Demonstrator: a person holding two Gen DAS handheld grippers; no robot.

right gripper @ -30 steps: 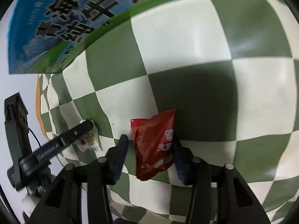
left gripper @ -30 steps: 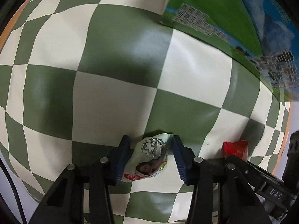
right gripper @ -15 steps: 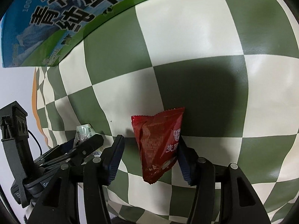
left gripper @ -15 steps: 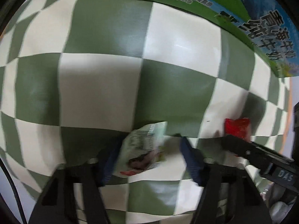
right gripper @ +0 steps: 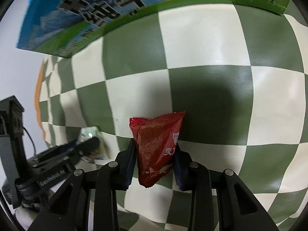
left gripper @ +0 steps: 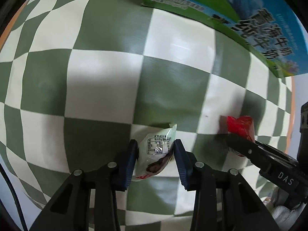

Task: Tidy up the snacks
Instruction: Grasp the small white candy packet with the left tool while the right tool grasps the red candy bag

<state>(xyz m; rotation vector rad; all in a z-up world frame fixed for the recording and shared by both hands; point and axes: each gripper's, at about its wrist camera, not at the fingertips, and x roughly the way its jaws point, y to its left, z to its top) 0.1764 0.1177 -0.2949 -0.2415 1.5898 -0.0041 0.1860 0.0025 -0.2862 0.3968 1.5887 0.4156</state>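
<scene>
My left gripper (left gripper: 156, 154) is shut on a white snack packet (left gripper: 157, 154) with printed text, held just above the green-and-white checkered cloth (left gripper: 100, 88). My right gripper (right gripper: 155, 154) is shut on a red snack packet (right gripper: 156, 146), also held above the cloth. In the left wrist view the red packet (left gripper: 240, 127) shows at the right in the other gripper. In the right wrist view the white packet (right gripper: 88, 134) shows at the left behind the other gripper's finger. A blue-and-green milk carton box (left gripper: 240, 15) lies ahead at the top; it also shows in the right wrist view (right gripper: 96, 9).
The checkered cloth (right gripper: 211, 57) covers the table. Its orange edge (right gripper: 38, 84) shows at the left in the right wrist view. A crumpled white bag (left gripper: 284, 211) lies at the bottom right in the left wrist view.
Both grippers have closed tight on their packets and lifted them a little. The milk box has shifted in view as both grippers moved.
</scene>
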